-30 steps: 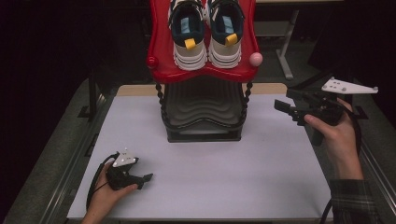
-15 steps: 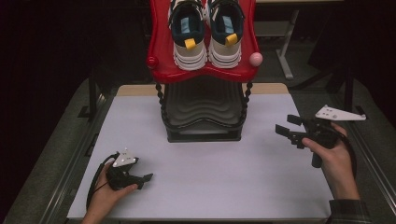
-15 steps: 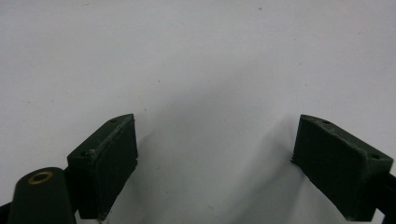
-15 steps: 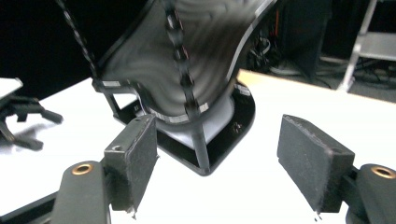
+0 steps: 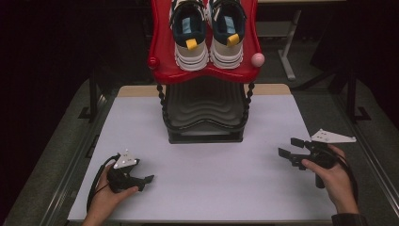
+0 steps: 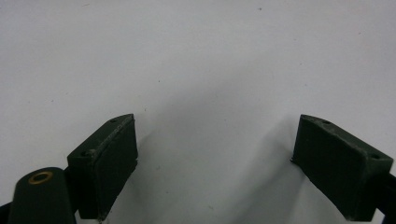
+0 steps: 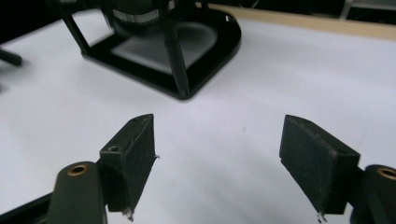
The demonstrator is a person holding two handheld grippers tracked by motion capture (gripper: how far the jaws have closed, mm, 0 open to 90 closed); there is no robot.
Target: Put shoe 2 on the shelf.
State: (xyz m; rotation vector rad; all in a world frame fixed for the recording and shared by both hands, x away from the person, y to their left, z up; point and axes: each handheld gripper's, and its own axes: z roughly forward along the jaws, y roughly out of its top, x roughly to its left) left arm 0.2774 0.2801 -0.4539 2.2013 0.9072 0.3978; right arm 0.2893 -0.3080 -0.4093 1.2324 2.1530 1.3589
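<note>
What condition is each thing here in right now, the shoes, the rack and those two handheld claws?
Pair of sneakers: side by side on the red top shelf, heels toward the camera.
Black lower shelf: bare.
Left gripper: open, holding nothing, low over the white table.
Right gripper: open, holding nothing, pointed toward the rack's base.

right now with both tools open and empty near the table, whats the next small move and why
Probably rest the right tool on the table. The pair of sneakers already sits on the red top shelf of the shoe rack, nothing lies loose on the table, and the left tool is already low at the near edge, jaws apart and holding nothing.
</note>
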